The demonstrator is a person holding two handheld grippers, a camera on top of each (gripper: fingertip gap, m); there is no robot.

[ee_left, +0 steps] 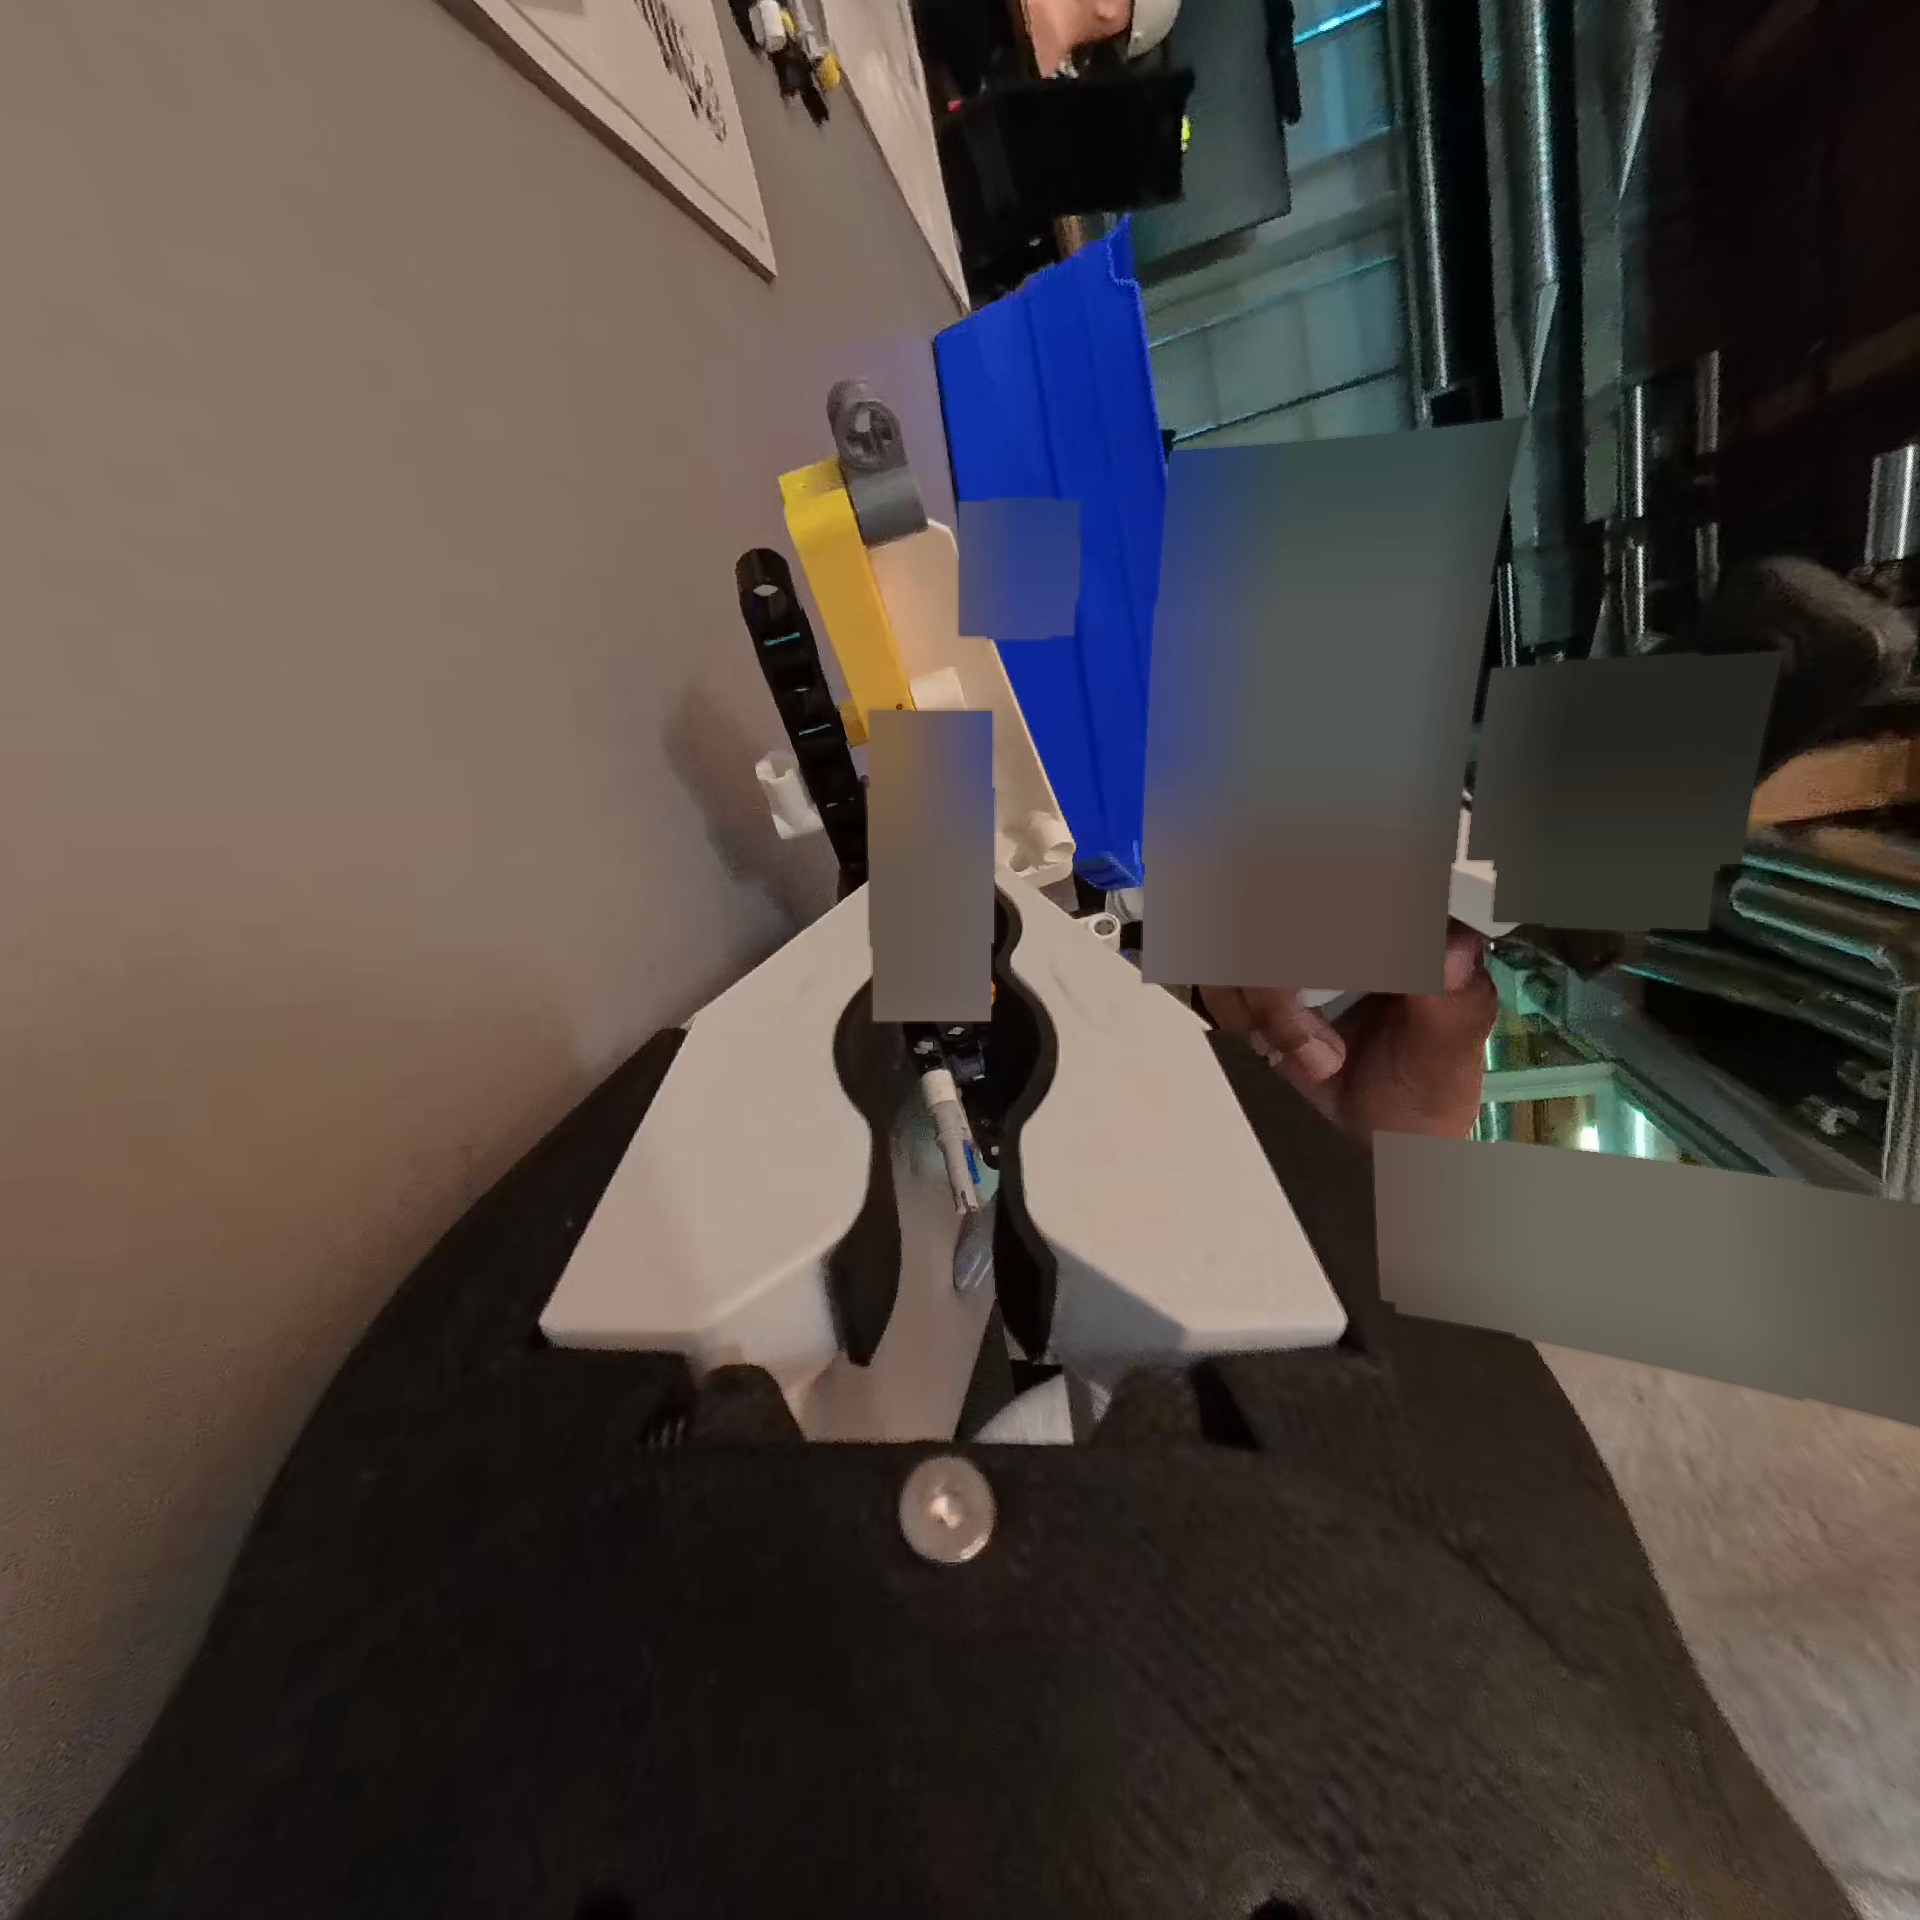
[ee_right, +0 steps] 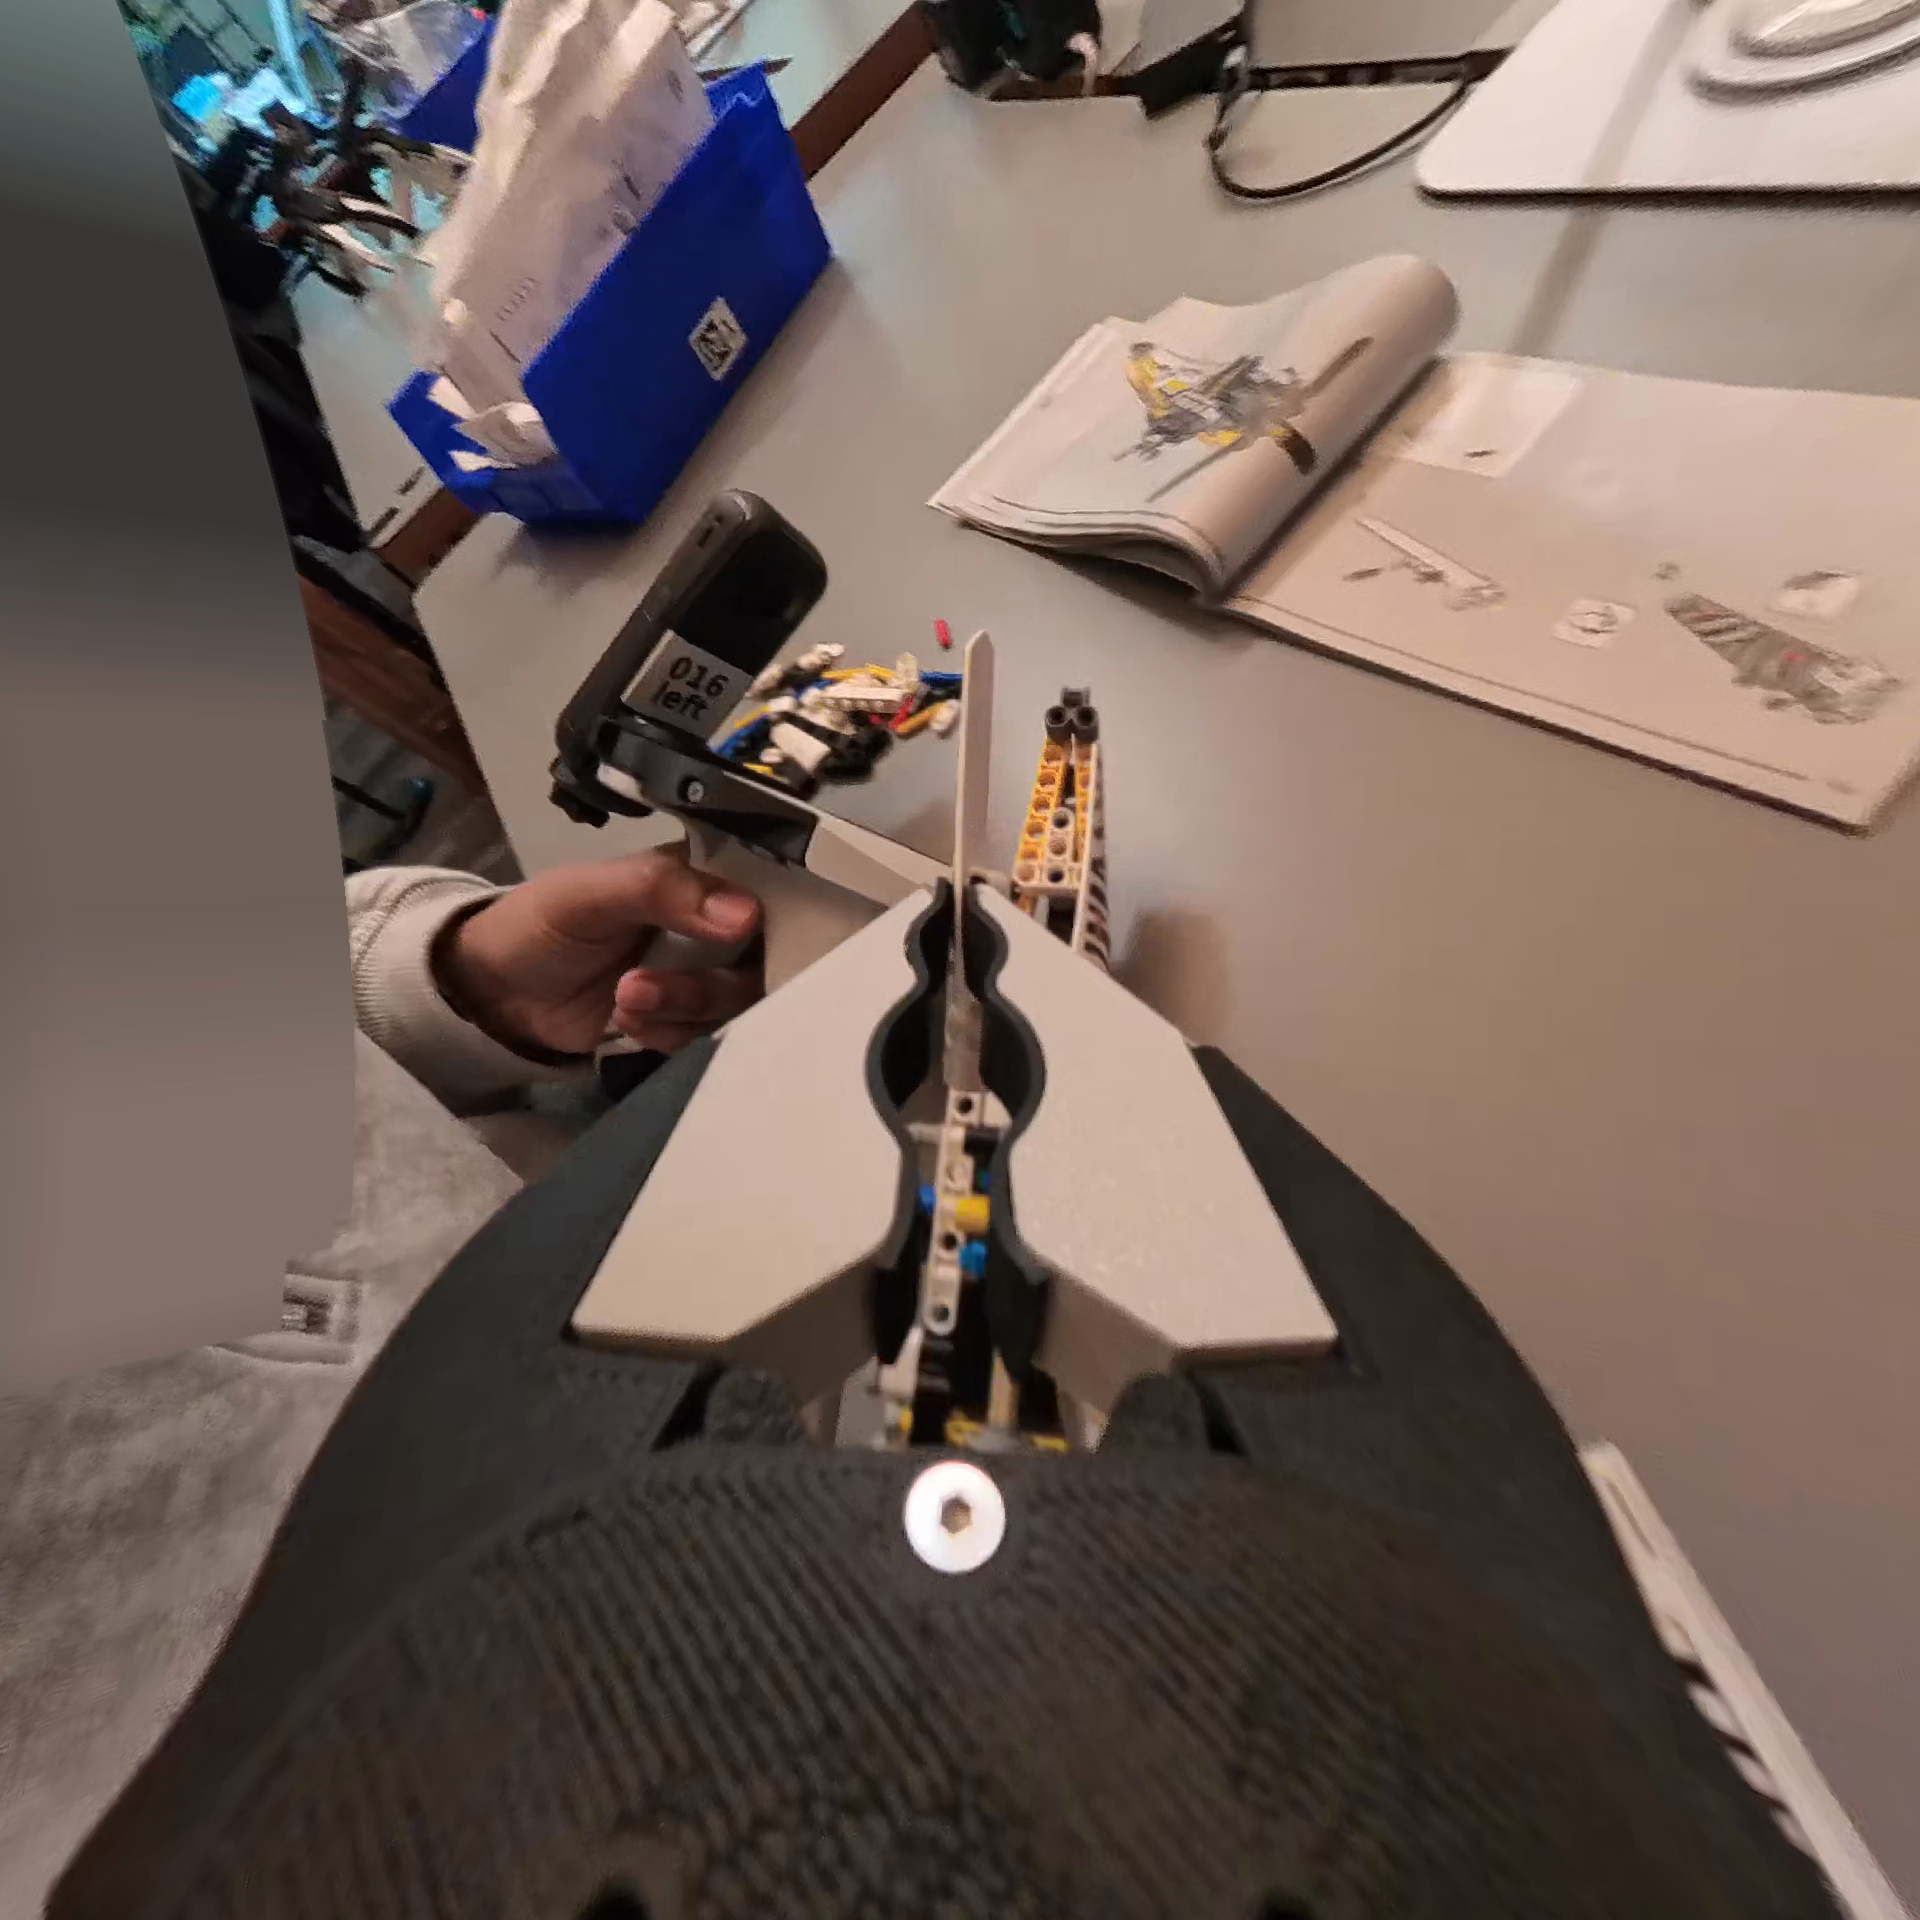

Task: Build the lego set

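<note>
Clearly both tongs are gripping parts of one build, so the step in hand looks like mating a long piece to the chassis.

Beyond the right tongs, the grey desk is carrying an open instruction booklet to the far right and a blue bin of paper bags to the far left. Directly ahead of their tips, a yellow-and-white Technic frame is lying on the desk, with a heap of loose pieces further out to the left.

The right tongs are pinched narrow on a long grey blade-like piece that is sticking forward past their tips. The left tongs, held by a hand, are likewise closed narrow, on a white, yellow and black subassembly that is projecting ahead of them; a masked patch is hiding the exact contact.

To do this well, I judge the left tongs should be bracing the subassembly steady while the right ones are lining the blade's end squarely with its socket, pressing along its length so the thin piece is not bending or slipping sideways.
</note>
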